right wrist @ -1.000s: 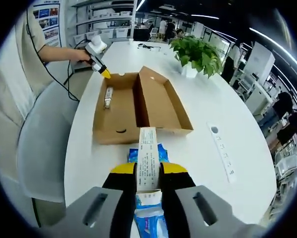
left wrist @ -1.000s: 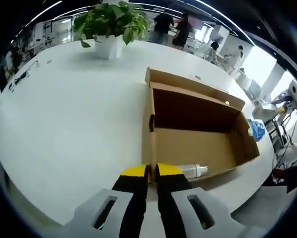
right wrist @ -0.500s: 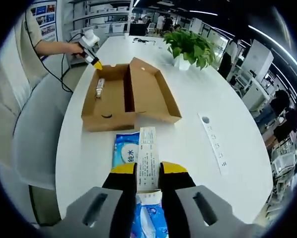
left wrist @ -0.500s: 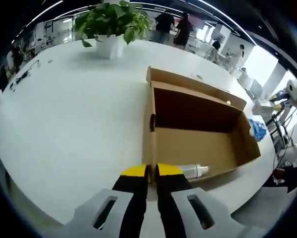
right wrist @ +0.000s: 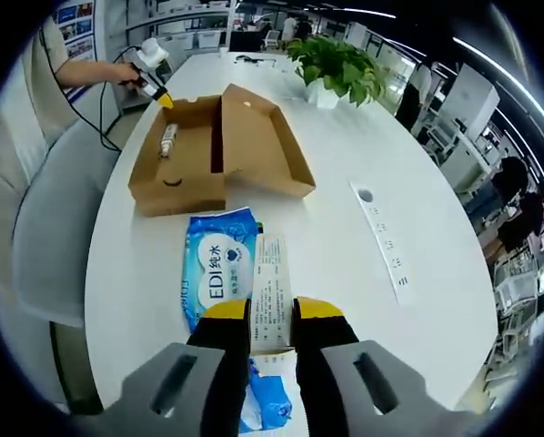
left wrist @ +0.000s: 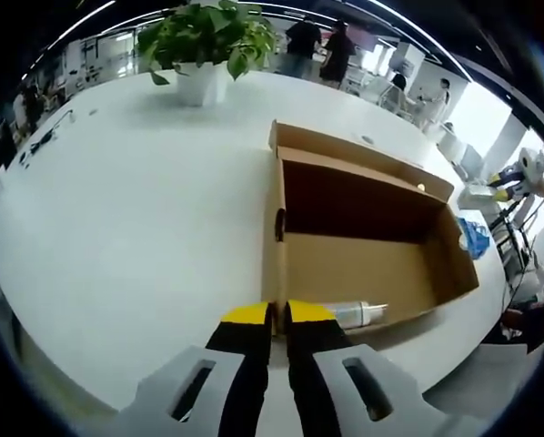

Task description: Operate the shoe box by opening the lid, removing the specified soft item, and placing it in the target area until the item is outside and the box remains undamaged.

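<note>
Wipes pack (right wrist: 219, 273) outside box (right wrist: 213, 150).

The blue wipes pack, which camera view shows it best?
The right gripper view: the blue wipes pack lies on the white table, label readable, its end between the right gripper jaws. The left gripper view catches a blue sliver past the box.
</note>
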Motion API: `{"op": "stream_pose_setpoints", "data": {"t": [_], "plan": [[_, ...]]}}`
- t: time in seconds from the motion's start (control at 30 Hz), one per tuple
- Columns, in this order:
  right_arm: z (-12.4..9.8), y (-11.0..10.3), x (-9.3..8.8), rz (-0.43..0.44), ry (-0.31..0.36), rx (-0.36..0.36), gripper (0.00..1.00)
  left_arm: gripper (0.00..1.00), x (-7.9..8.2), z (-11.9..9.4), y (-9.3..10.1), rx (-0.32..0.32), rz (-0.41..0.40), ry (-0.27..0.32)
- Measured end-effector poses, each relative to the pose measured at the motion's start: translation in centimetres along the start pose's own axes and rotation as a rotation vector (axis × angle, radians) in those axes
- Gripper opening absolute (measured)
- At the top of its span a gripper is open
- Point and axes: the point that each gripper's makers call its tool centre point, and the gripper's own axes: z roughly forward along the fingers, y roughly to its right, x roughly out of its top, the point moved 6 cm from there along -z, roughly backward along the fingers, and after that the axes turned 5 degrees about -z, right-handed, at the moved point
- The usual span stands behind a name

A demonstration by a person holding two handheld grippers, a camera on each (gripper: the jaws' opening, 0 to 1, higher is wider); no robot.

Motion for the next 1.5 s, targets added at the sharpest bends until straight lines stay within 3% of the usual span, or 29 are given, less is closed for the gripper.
{"op": "stream_pose_setpoints", "data": {"t": [0.47,1.1,1.3,1.37,1.5], "plan": [[1.5,1.8,-3.8,0.013,-0.065,0.003,0.15,0.02,0.0,0.1,0.2,0.02,0.0,-0.008],[2.2,2.3,-8.9,0.045,-0.145,0.014,0.15,0.02,0.2,0.1,0.4,0.038,0.008,-0.032],[2.4,2.0,-10.5,-0.011,-0.218,0.037,0.15,0.02,0.2,0.1,0.4,0.04,0.012,-0.036],[2.3,2.0,-11.2,-0.074,-0.266,0.057,0.15,0.02,0.2,0.1,0.4,0.041,0.015,-0.039],[2.6,2.2,-11.7,-0.09,-0.277,0.06,0.15,0.02,0.2,0.2,0.4,0.044,0.016,-0.041]]}}
